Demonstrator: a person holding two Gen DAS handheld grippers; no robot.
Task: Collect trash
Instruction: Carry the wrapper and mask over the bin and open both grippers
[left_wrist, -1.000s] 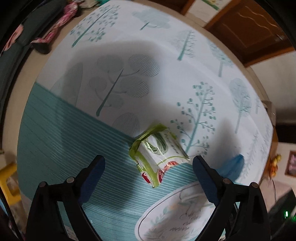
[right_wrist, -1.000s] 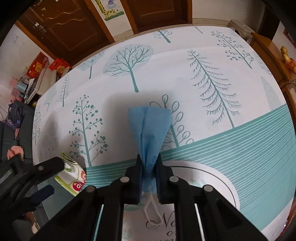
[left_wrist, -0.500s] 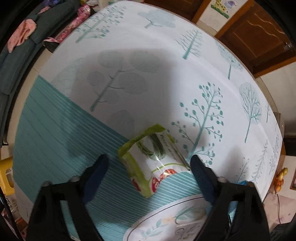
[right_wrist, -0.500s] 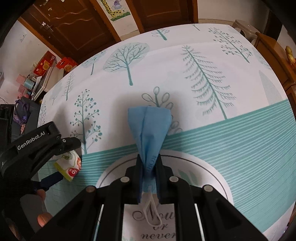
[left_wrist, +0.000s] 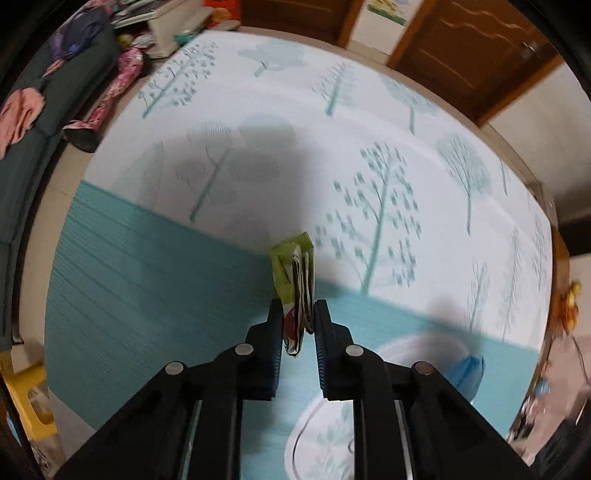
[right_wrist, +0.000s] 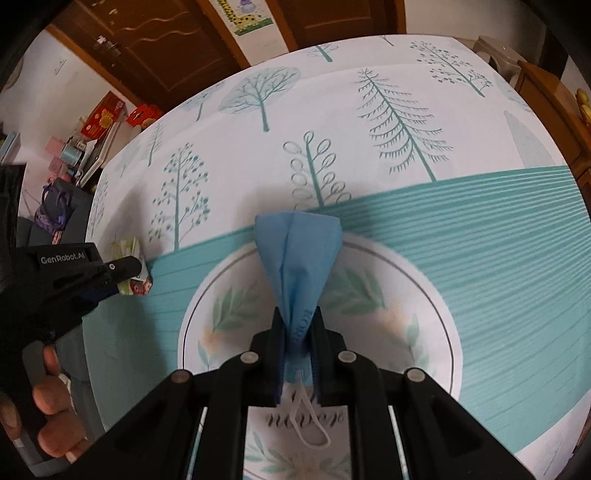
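A green and white snack wrapper (left_wrist: 293, 266) is squeezed flat between the pads of my left gripper (left_wrist: 297, 306), whose jaws are closing on it just above the tree-print tablecloth (left_wrist: 147, 277). My right gripper (right_wrist: 298, 317) is shut on a folded blue face mask (right_wrist: 297, 251); the mask's white ear loop (right_wrist: 312, 424) dangles below the fingers. The right wrist view shows the left gripper (right_wrist: 138, 267) at the left edge with the wrapper (right_wrist: 127, 248) in it, held by a person's hand (right_wrist: 55, 424). In the left wrist view the blue mask (left_wrist: 467, 371) shows at the lower right.
A round leaf print with lettering (right_wrist: 424, 295) marks the cloth under the right gripper. A dark sofa with clothes (left_wrist: 33, 110) stands off the table's left, with a yellow stool (left_wrist: 26, 398) below it. Brown doors (left_wrist: 480, 48) and red boxes (right_wrist: 105, 114) lie beyond the far edge.
My left gripper went from wide open around the wrapper to closed on it, crushing it flat. Both grippers have drifted across the table; the right one keeps the mask.
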